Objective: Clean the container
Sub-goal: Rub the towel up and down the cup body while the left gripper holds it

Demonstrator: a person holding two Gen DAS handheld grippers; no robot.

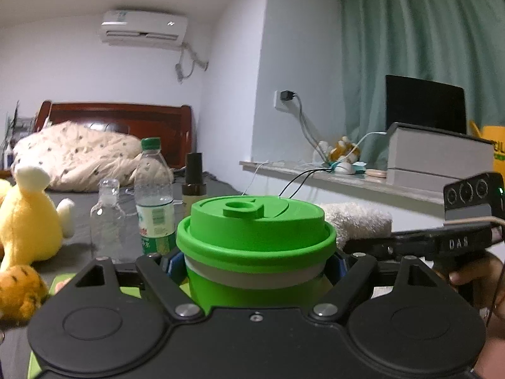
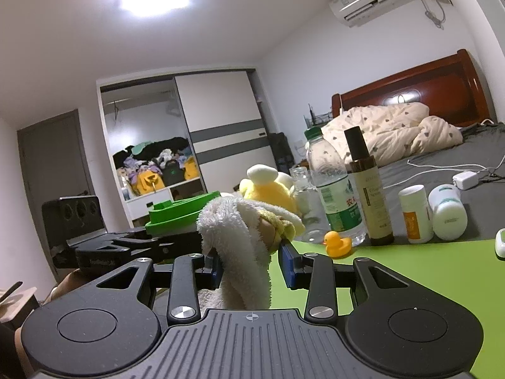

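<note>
A green container (image 1: 255,252) with a green lid and a grey band sits between my left gripper's (image 1: 255,265) blue-padded fingers, which are shut on it. In the right wrist view the container's lid (image 2: 181,213) shows at the left, held up by the left gripper. My right gripper (image 2: 252,262) is shut on a fluffy white cloth (image 2: 236,237) and holds it right beside the lid. In the left wrist view the cloth (image 1: 356,221) pokes out behind the container's right side, touching or nearly touching it.
On the grey bed stand a water bottle (image 2: 331,189), a clear empty bottle (image 1: 107,214), a brown pump bottle (image 2: 367,189), two white jars (image 2: 448,208), a rubber duck (image 2: 337,243) and a yellow plush toy (image 1: 28,221). A green mat (image 2: 394,271) lies below.
</note>
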